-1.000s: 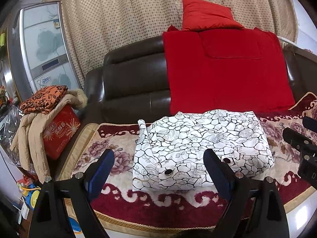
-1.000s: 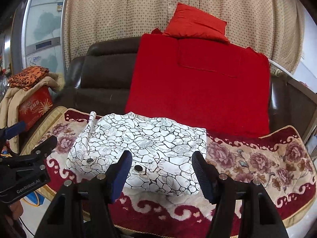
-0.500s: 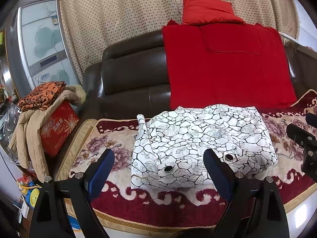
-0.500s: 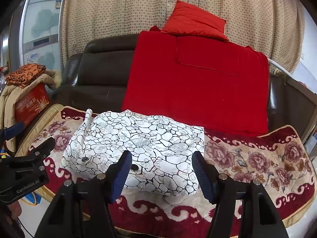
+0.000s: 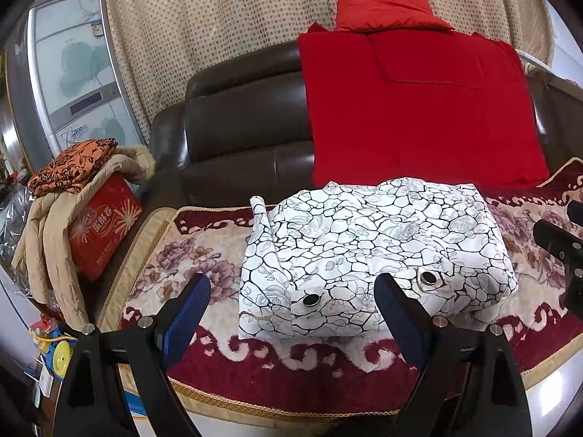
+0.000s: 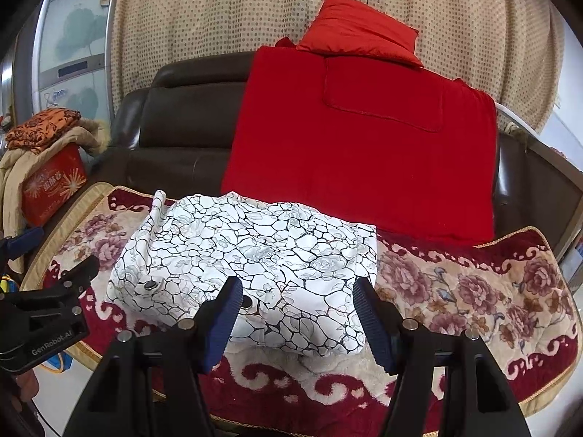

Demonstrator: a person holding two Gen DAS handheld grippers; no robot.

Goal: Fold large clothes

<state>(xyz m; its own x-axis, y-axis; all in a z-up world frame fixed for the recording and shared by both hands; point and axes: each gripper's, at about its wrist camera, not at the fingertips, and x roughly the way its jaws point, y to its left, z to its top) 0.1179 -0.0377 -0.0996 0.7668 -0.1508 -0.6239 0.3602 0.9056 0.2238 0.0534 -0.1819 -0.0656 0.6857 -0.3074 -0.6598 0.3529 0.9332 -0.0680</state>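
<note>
A white garment with a black crackle pattern [image 5: 371,251] lies folded into a thick rectangle on the floral seat cover; it also shows in the right wrist view [image 6: 251,262]. Two round dark buttons face the front edge. My left gripper [image 5: 291,313] is open and empty, hovering just in front of the garment's left half. My right gripper [image 6: 297,309] is open and empty, in front of the garment's right half. Each gripper shows at the edge of the other's view. Neither touches the cloth.
The red-and-cream floral cover [image 5: 204,255] lies over a dark leather sofa [image 5: 240,116]. A red blanket [image 5: 419,109] and red pillow [image 5: 379,3] rest on the backrest. At left a red box [image 5: 102,225] holds a tan coat and orange cloth. A refrigerator [image 5: 62,80] stands behind.
Both grippers have drifted slightly lower and closer to the garment's front edge, so it sits a little higher in both views. The garment itself has not moved.
</note>
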